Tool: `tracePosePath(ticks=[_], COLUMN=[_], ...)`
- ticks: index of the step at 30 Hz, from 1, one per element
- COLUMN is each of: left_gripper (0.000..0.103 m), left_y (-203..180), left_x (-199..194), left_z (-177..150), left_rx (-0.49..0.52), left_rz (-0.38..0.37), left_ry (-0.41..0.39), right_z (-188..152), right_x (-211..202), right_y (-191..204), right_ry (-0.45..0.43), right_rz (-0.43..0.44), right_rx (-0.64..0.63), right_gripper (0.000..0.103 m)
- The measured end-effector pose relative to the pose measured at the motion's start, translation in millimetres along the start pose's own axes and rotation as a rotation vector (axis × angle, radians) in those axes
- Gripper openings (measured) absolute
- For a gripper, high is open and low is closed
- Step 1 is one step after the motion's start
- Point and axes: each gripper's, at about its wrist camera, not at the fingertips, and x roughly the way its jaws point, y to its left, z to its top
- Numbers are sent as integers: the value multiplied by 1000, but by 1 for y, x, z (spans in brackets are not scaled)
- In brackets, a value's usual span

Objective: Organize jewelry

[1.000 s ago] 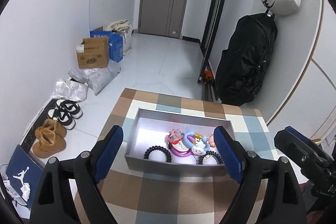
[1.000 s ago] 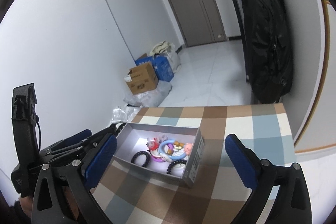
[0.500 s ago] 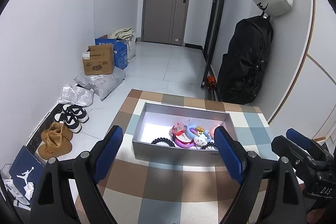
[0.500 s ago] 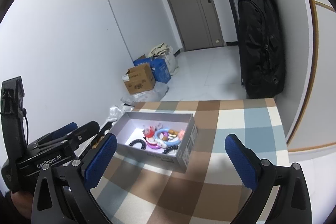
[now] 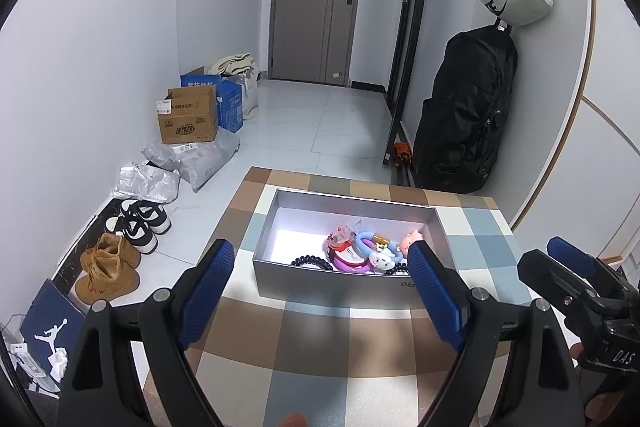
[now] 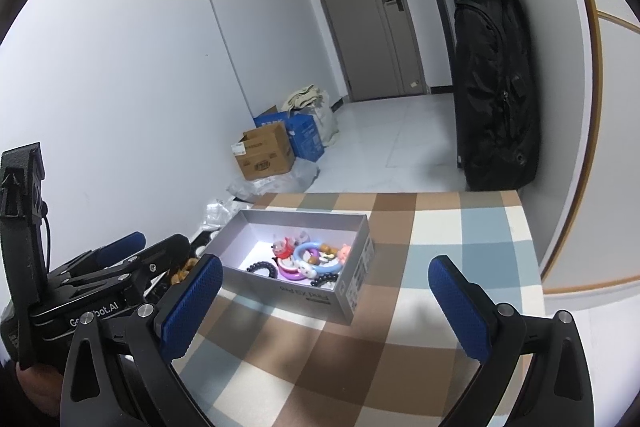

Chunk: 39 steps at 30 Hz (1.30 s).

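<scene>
Twice checking, once through each wrist view, and finding the same layout.

Starting at the left: seeing the left gripper [image 5: 320, 267] spread wide and carrying nothing, hanging over the checked tablecloth [image 5: 320, 347] short of the grey box [image 5: 344, 283].

Moving rightwards through the box: noting bare floor in its left half, then a black coil band [image 5: 310, 262], a red clip [image 5: 340, 238], a purple ring [image 5: 352, 265] lapping under a blue ring [image 5: 366, 241], a white charm [image 5: 378, 259], a pink figure [image 5: 412, 239], and dark beads [image 6: 324, 279] against the near wall. Finding every piece inside the box, bunched and touching at its right half; seeing none lying out on the cloth.

Ending at the right: seeing the right gripper [image 6: 326, 267] likewise gaping and empty, hovering nearer the box's right end.

Judging with caution: fitting either a heap waiting to be sorted or a collection already gathered in, and not telling which from this alone.

Advising for any handling here:
- Coming in from above, clearing the tall walls.
- Narrowing the tongs before entering, since the pile is tight.
- Singling out one piece, minding the overlapping rings and beads snagging neighbours.
- Steadying the light box with the other tongs.
</scene>
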Motion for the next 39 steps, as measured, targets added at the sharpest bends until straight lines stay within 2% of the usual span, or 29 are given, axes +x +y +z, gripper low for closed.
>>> tracePosePath(ticks=[4, 14, 39], left_gripper=[85, 85, 85], left_y=[-2, -9, -3], left_x=[1, -1, 3], left_z=[-1, -3, -1], left_rx=[11, 45, -3], left_rz=[20, 16, -18], left_ry=[-5, -9, 18], right_z=[1, 2, 0], right_x=[-1, -1, 3], right_y=[0, 1, 1], right_ry=[-4, -3, 14], right_rz=[1, 7, 4], right_rx=[0, -7, -5], right_gripper=[103, 103, 103])
